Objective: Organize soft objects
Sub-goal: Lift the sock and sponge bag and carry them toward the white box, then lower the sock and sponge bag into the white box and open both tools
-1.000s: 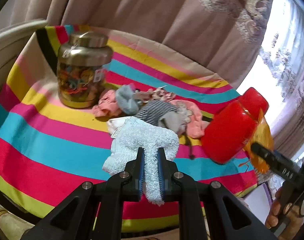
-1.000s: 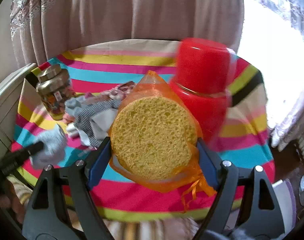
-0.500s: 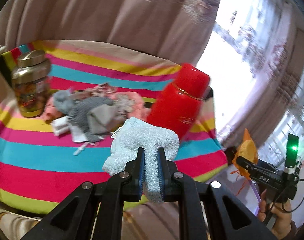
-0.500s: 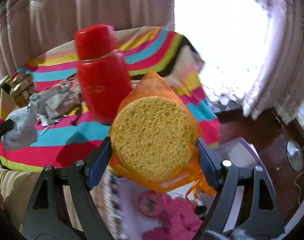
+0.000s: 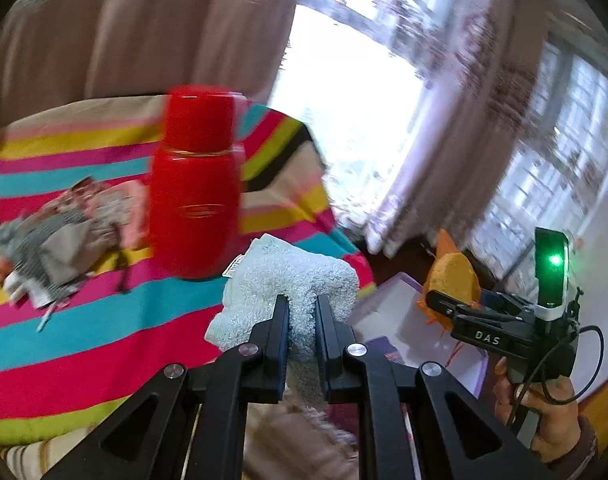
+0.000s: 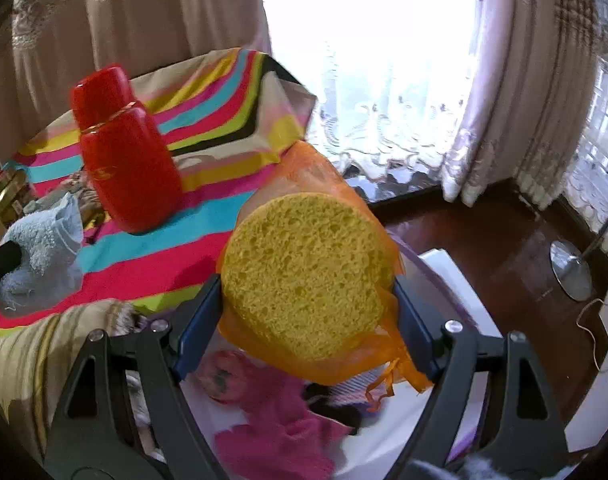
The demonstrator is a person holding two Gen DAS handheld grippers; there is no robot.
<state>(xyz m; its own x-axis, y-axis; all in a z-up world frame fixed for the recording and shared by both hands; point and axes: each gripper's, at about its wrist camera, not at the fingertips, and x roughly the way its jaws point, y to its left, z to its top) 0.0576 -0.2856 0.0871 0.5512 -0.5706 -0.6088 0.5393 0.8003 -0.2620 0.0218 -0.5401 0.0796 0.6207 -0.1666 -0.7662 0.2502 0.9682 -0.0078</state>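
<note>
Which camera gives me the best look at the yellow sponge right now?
The right wrist view: the sponge fills the middle of the frame, its pores sharp, wrapped in orange mesh and clamped in the right hand-held gripper. The left wrist view shows it only small and edge-on, off to the right.

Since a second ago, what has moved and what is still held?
Both hands swung away from the striped table toward a white bin beside it. The right gripper now hangs over the pink items in the bin; the left gripper is at the table's edge. Unchanged: the left is still clamped on the pale blue towel, the right on the netted sponge. The red flask stayed put.
</note>
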